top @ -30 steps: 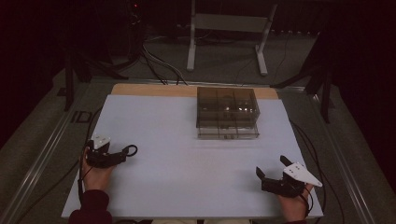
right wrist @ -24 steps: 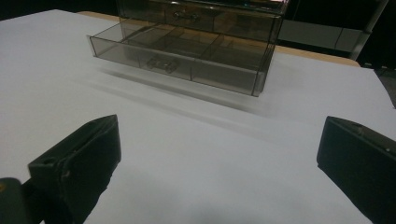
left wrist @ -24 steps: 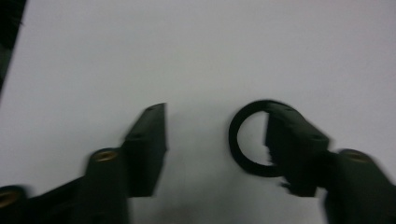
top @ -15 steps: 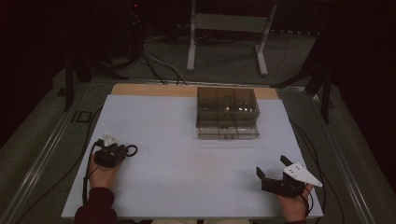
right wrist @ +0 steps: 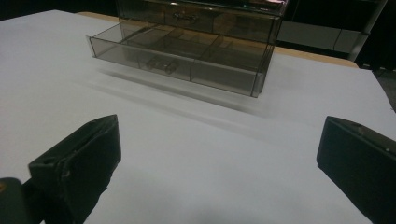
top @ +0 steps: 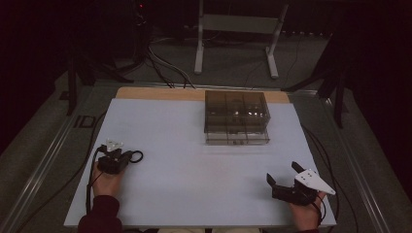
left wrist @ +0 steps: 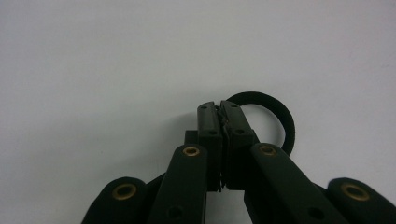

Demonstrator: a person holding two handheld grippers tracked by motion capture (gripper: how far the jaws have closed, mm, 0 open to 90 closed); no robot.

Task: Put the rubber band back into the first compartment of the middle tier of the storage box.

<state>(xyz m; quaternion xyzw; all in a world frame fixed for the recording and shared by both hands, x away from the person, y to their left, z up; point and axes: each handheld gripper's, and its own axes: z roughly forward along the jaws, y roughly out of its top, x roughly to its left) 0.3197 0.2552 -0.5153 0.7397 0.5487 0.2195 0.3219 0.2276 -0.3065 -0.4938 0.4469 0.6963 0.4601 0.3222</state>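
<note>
The black ring [left wrist: 276,122] is lying flat on the white desk [top: 184,170] near its left edge, and the left gripper view is showing the left hand-held gripper [left wrist: 219,109] pinching the ring's rim, its jaws having just been closing. From the high view the ring [top: 136,156] is looking small and the pinch is hard to make out. The right hand-held gripper [top: 283,174] is resting gaping and empty near the front right corner. Bare desk is lying between it and the smoky drawer box [right wrist: 187,51], whose bottom drawer is standing pulled out.
</note>
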